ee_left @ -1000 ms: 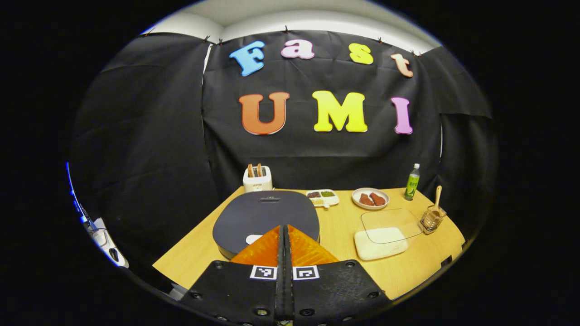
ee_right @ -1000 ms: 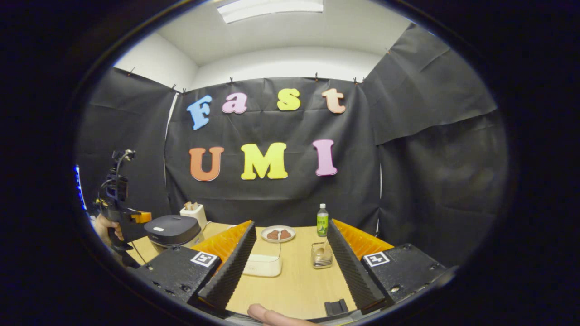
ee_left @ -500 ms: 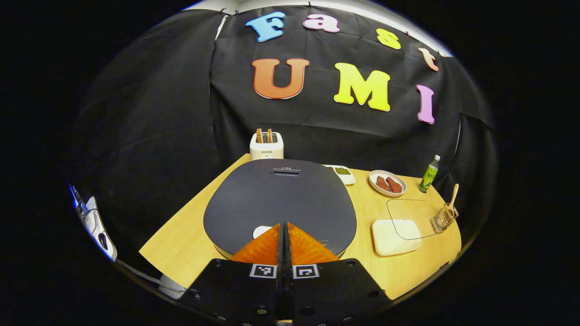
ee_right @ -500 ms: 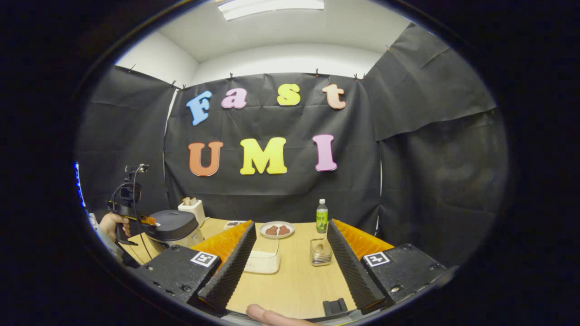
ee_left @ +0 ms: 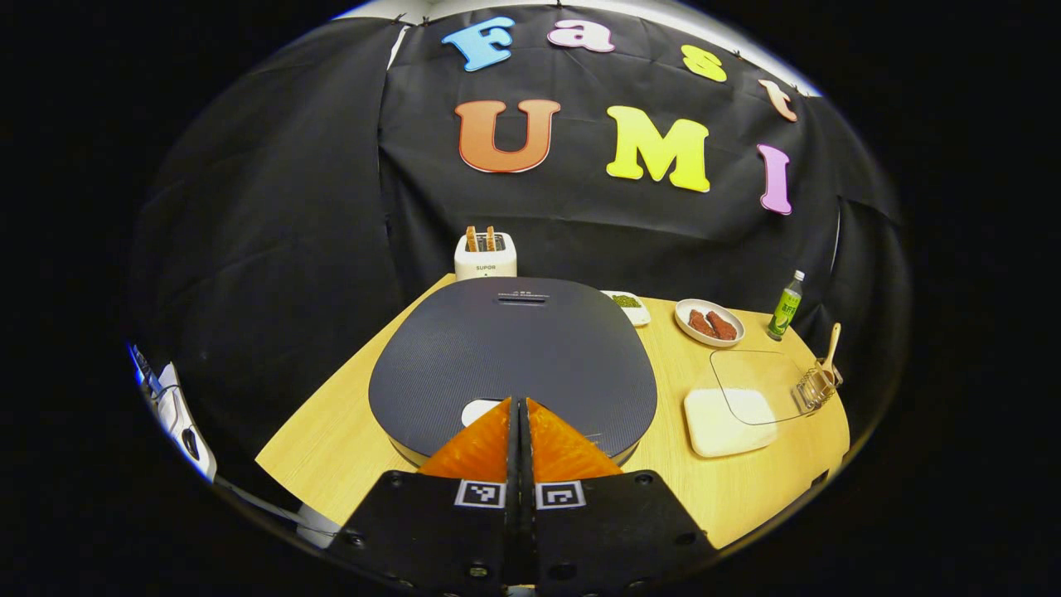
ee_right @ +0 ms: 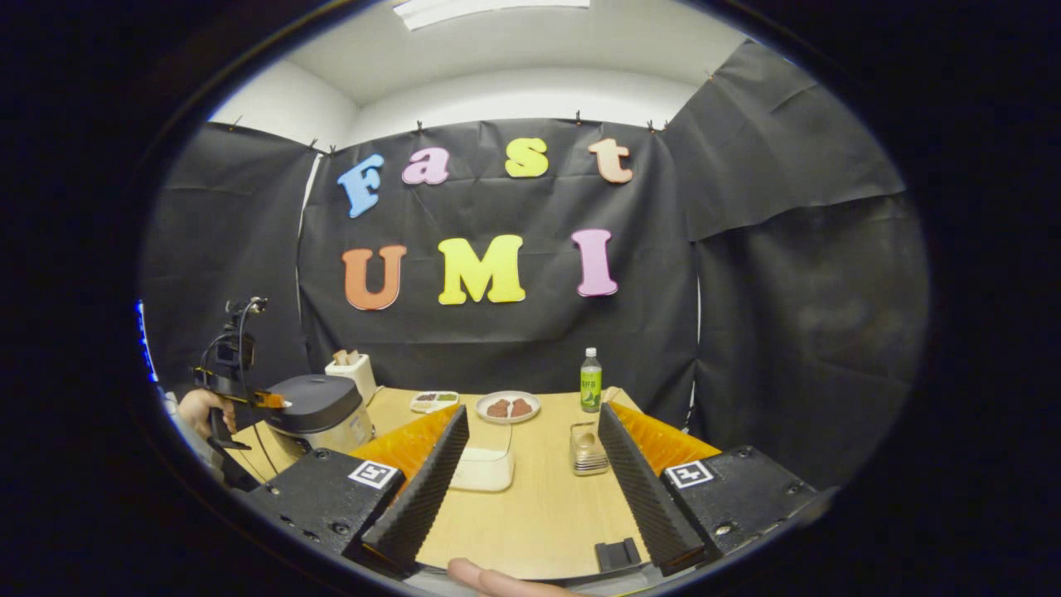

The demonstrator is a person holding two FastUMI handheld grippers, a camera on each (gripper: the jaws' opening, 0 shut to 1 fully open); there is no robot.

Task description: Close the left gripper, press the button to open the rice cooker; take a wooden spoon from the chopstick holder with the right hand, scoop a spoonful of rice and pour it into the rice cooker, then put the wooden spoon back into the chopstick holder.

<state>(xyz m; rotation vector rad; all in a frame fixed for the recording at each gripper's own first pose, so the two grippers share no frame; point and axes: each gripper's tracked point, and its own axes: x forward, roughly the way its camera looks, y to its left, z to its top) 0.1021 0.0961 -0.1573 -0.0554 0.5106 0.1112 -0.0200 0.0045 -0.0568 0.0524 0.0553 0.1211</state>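
Note:
The rice cooker (ee_left: 514,356) sits with its dark lid down, just ahead of my left gripper (ee_left: 520,402). That gripper is shut with nothing between its fingers, its tips right at the pale button (ee_left: 479,410) on the lid's front edge. From the right gripper view, the cooker (ee_right: 319,410) stands at the left with the left gripper (ee_right: 242,396) against its front. The wooden spoon (ee_left: 829,348) stands in the wire chopstick holder (ee_left: 816,385) at the right. My right gripper (ee_right: 532,410) is open, with the holder (ee_right: 587,448) and the white rice container (ee_right: 485,468) beyond its fingers.
On the wooden table (ee_left: 348,439) are a toaster (ee_left: 486,255), a small divided tray (ee_left: 628,305), a plate of meat (ee_left: 709,322) and a green bottle (ee_left: 786,305). A clear lid (ee_left: 758,385) leans over the rice container (ee_left: 725,414). A hand (ee_right: 195,410) holds the left gripper.
My left gripper moved forward and down onto the cooker's front, so the lid looms larger. The right gripper shifted slightly and stays open.

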